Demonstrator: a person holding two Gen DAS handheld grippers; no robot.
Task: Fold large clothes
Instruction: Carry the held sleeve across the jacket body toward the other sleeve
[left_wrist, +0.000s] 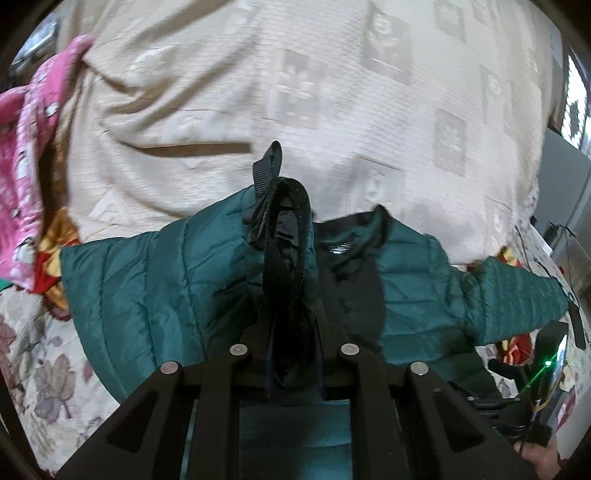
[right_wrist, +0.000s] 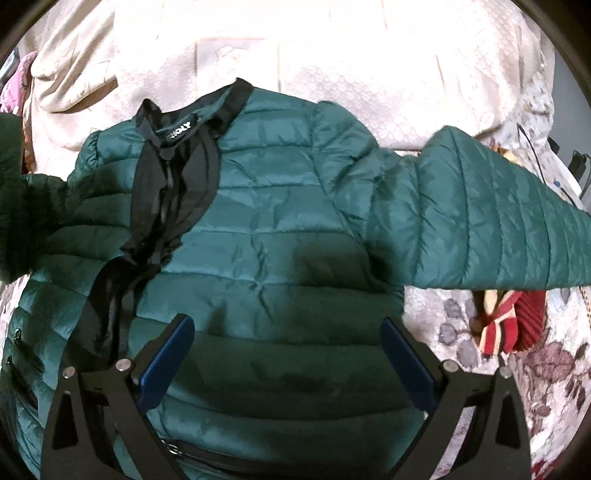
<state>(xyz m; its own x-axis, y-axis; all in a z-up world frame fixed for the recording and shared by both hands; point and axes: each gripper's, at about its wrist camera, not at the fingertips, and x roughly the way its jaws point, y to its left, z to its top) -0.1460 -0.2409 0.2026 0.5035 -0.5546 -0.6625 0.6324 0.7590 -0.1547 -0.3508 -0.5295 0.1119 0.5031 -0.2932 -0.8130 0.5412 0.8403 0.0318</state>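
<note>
Left gripper (left_wrist: 293, 354) clamped on the jacket's black front edge (left_wrist: 284, 236), right gripper (right_wrist: 286, 354) spread wide above the green jacket (right_wrist: 266, 206) lying on the flowered bedspread (right_wrist: 491, 350), one sleeve (right_wrist: 498, 221) stretched rightward, cream blanket (right_wrist: 332, 48) beyond.

Collar label (right_wrist: 180, 132): partly legible "…NDLY"

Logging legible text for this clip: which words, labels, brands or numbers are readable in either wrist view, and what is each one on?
Right wrist view: white lettering on the black neck label of the teal quilted puffer jacket, upside down and blurred; seems to end in "LY", not reliably readable.
Left wrist view: the same label is only a pale smear, unreadable.
No other text or numbers visible.
</note>
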